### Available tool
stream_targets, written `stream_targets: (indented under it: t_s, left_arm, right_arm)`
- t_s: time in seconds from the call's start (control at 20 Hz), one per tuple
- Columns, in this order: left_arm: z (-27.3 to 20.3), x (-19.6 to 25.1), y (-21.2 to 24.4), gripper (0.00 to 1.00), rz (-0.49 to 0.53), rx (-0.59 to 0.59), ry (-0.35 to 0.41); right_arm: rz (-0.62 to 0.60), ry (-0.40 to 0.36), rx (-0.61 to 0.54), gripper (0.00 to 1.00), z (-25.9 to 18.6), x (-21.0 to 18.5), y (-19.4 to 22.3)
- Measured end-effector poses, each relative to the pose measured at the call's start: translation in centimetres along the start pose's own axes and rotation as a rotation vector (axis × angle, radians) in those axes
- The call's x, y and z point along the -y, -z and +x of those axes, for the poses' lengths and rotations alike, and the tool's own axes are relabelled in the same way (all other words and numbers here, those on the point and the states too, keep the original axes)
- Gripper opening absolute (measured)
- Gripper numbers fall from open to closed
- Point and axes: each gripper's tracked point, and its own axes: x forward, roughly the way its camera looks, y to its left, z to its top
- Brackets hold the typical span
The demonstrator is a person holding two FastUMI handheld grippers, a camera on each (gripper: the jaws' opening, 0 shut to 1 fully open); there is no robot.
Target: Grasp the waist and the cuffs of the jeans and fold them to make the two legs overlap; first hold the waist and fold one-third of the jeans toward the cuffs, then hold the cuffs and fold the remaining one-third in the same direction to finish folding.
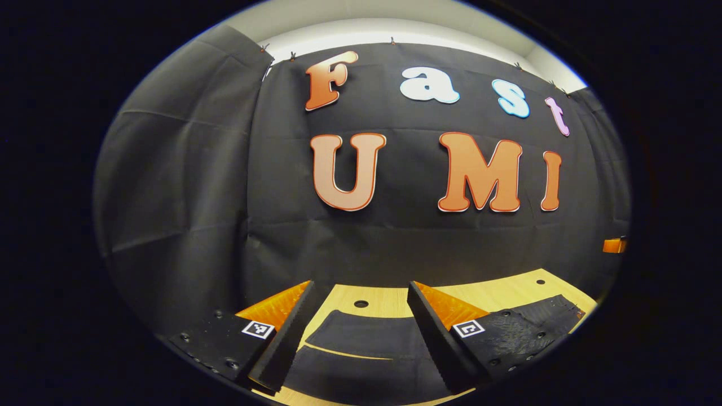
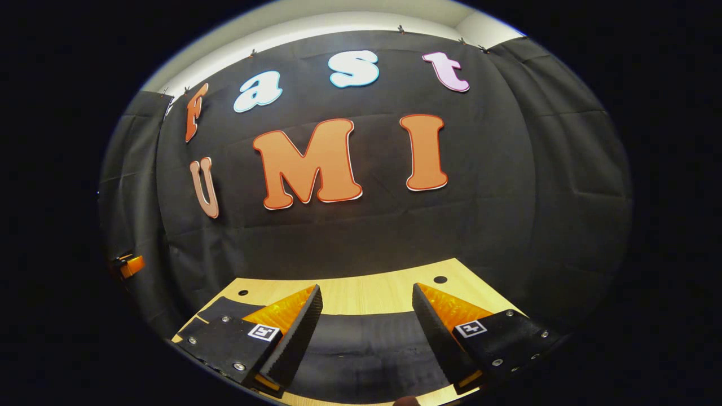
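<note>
My left jaws (image 1: 361,332) stand wide apart with nothing between them, and so do my right jaws (image 2: 366,332). Just below and ahead of both pairs lie the dark jeans (image 1: 366,344), flat on the wooden desk (image 1: 507,293). Their long axis seems to run crosswise to my fingers, stretching out to both sides, so neither pair looks clearly nearer. Which end is waist and which is cuffs I cannot tell. Beyond the jeans the bare desk shows bored holes. No brand or label on the jeans is readable.
</note>
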Motion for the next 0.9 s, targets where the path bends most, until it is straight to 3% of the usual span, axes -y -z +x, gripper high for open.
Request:
stream_targets:
  t_s: [0.15,0.35,0.7,0.9]
  left_arm:
    - [-0.2,-0.1,2.2,0.99,-0.076,-0.057,-0.003]
    - [-0.6,-1.5,7.5,0.98,-0.277,-0.200,-0.065]
    - [-1.7,-3.0,19.9,0.98,-0.864,-0.464,-0.177]
    - [-3.4,-3.5,27.3,0.98,-1.134,-0.589,-0.327]
  right_arm:
    - [0.008,-0.029,-0.024,0.97,0.7,-0.5,0.8]
    - [-0.004,-0.020,-0.025,0.97,2.1,-0.1,0.9]
    - [0.052,-0.051,-0.090,0.97,4.2,0.7,2.3]
    - [0.101,-0.077,-0.127,1.00,4.9,1.3,2.9]
